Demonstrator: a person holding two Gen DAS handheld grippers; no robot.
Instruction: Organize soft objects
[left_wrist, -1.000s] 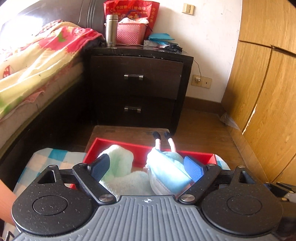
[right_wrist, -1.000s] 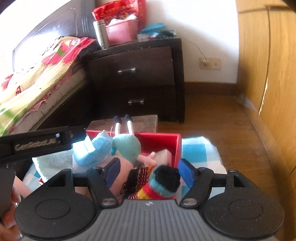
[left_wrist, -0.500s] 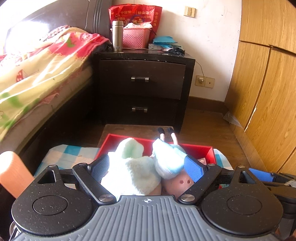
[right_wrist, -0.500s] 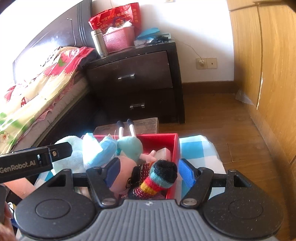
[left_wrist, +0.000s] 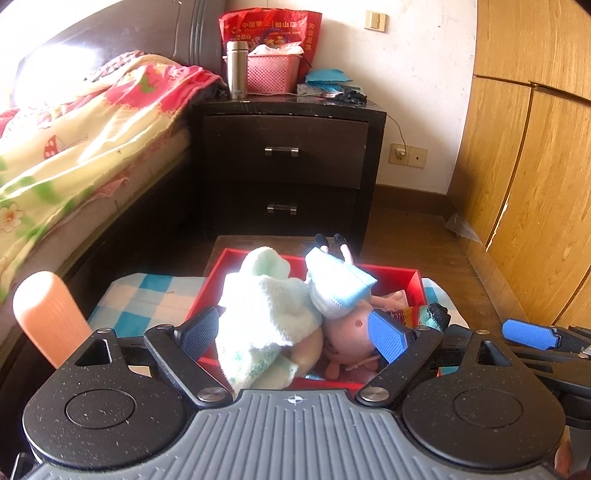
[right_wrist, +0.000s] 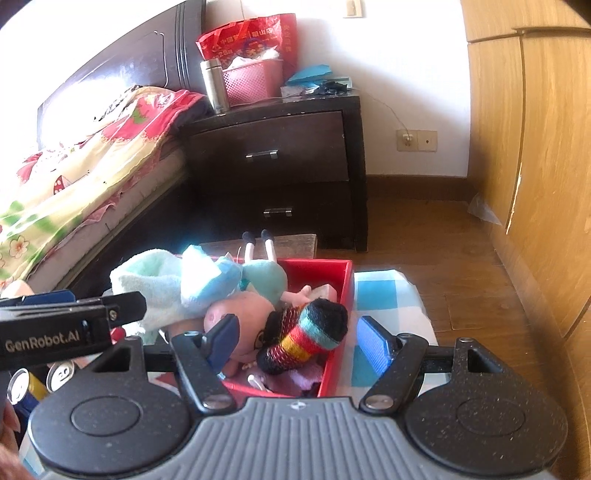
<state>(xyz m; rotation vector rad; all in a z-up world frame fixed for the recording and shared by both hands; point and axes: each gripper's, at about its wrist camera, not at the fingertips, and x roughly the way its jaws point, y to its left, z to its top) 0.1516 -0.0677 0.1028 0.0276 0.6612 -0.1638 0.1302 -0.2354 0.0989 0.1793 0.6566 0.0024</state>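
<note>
Both claws pulled back and a little up from the red box (left_wrist: 415, 282) within the last second: left claw (left_wrist: 293, 334) spread wide, right claw (right_wrist: 297, 338) half-spread, neither pinching anything. Beyond them, heaped in that box on the checked-cloth tabletop (right_wrist: 380, 291): pale towel (left_wrist: 266, 306), pig plush (right_wrist: 243, 314), striped sock (right_wrist: 306, 339). Probably stowing finished.
</note>
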